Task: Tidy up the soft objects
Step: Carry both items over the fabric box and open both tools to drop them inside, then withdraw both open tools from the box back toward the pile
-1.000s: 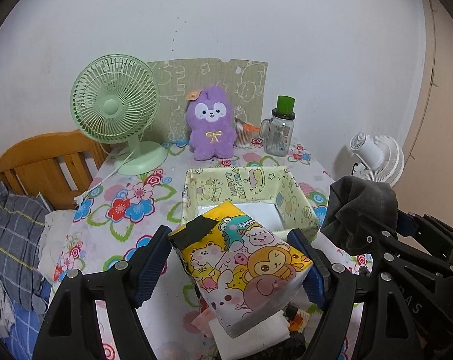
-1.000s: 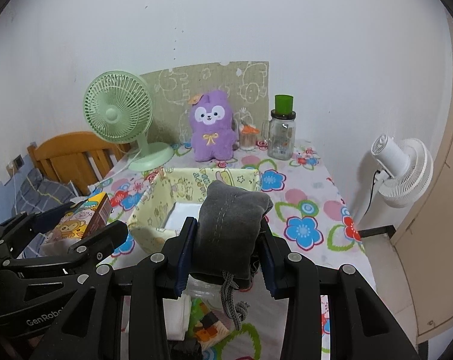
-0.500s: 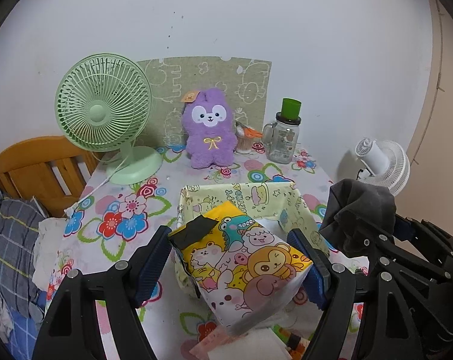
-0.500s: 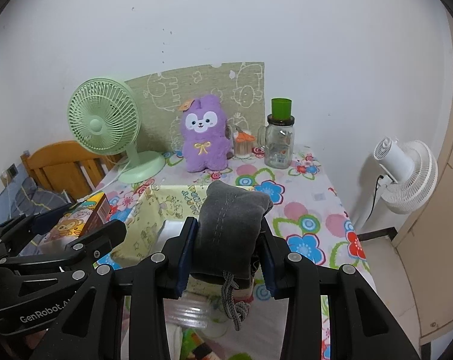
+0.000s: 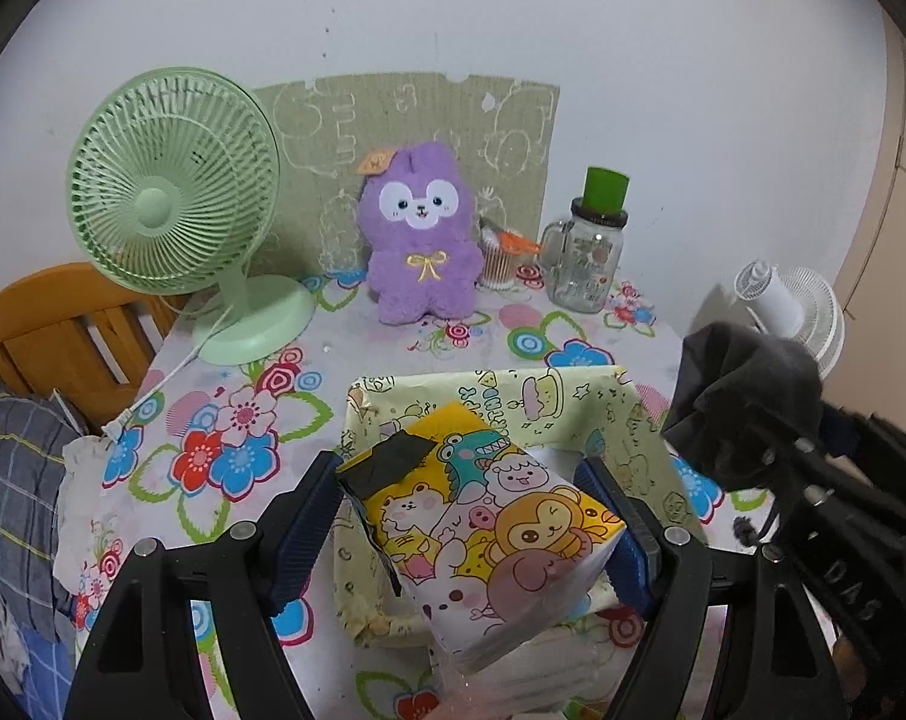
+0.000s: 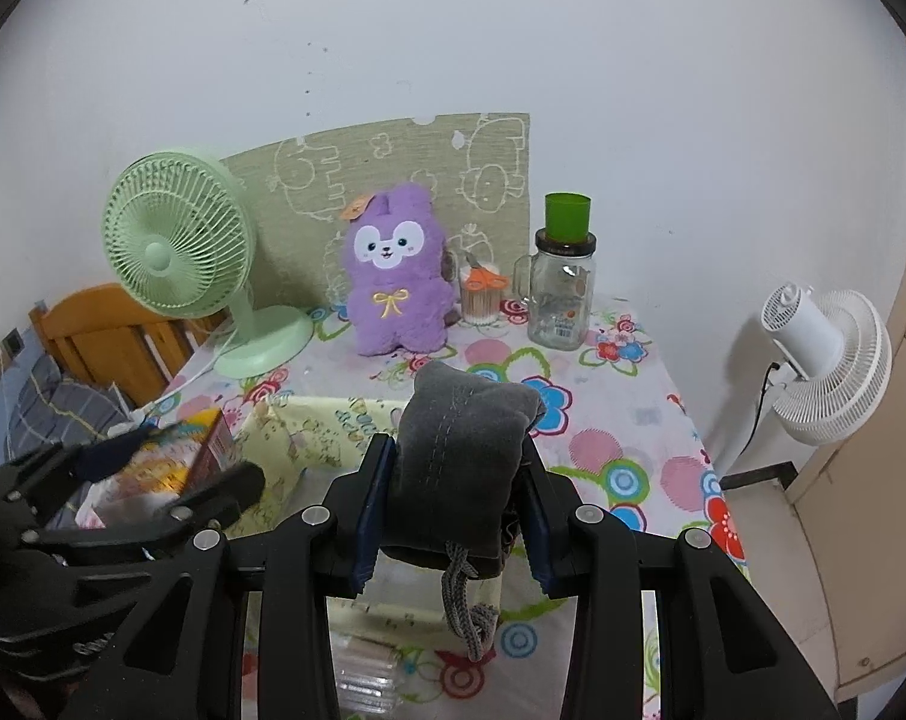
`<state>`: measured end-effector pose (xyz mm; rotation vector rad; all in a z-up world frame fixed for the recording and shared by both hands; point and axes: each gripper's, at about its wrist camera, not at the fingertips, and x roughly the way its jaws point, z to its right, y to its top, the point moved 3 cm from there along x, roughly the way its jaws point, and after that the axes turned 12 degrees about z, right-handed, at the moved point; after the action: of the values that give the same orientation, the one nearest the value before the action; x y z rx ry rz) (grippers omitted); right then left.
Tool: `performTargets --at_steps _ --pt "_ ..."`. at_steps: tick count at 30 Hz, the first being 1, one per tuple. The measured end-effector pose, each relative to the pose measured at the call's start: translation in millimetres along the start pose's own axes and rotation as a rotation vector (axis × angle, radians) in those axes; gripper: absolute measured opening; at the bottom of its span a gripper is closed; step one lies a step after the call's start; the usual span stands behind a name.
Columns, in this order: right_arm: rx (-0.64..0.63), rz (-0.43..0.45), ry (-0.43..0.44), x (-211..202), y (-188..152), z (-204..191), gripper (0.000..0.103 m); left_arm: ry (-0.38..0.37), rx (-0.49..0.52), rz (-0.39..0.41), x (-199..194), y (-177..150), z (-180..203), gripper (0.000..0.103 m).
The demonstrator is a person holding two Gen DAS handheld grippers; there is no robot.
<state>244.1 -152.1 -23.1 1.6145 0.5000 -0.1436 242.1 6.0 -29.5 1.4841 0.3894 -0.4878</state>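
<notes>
My left gripper [image 5: 477,516] is shut on a yellow cartoon-printed tissue pack [image 5: 483,528], held just above the near part of the pale yellow fabric bin [image 5: 495,390]. A dark grey drawstring pouch [image 6: 462,468] is clamped in my right gripper [image 6: 459,504], its cord dangling below; it hangs over the bin's right side [image 6: 333,420]. From the left wrist view the pouch [image 5: 747,396] and right gripper show at the right edge. The left gripper with the pack [image 6: 177,462] appears at the left in the right wrist view.
On the flowered tablecloth [image 5: 225,420] stand a green desk fan [image 5: 171,204], a purple plush [image 5: 420,240], a cotton-swab cup [image 5: 501,264] and a glass jar with a green lid [image 5: 591,258]. A white fan [image 6: 825,354] stands off the table's right; a wooden bed frame [image 5: 51,324] lies left.
Both grippers have moved forward toward the wall with their loads; the bin now lies close under them, and the items near the table's front edge have slid out of view.
</notes>
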Motion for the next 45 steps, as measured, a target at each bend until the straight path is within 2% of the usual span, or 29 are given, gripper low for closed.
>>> performTargets --at_steps 10,14,18,20,22,28,33,45 --pt "0.018 -0.027 0.042 27 -3 -7 0.043 0.001 0.031 -0.055 31 -11 3 0.082" --pt "0.027 -0.050 0.044 41 -7 -8 0.043 -0.023 0.019 -0.077 40 -16 0 0.083" --pt "0.042 -0.087 0.068 55 -14 -9 0.048 -0.040 0.016 -0.091 45 -19 -1 0.092" --pt "0.044 -0.111 0.046 62 -17 -9 0.053 -0.036 0.013 -0.085 46 -19 -2 0.094" --pt "0.035 -0.131 0.017 65 -20 -9 0.069 -0.033 0.010 -0.084 46 -19 -3 0.097" --pt "0.065 -0.119 0.023 59 -20 -6 0.088 -0.030 0.028 -0.077 39 -18 -2 0.100" --pt "0.060 -0.127 0.033 50 -18 -8 0.088 -0.045 0.026 -0.053 27 -16 1 0.102" --pt "0.045 -0.099 0.039 12 -14 -15 0.090 -0.014 0.035 0.011 -12 -14 5 0.102"
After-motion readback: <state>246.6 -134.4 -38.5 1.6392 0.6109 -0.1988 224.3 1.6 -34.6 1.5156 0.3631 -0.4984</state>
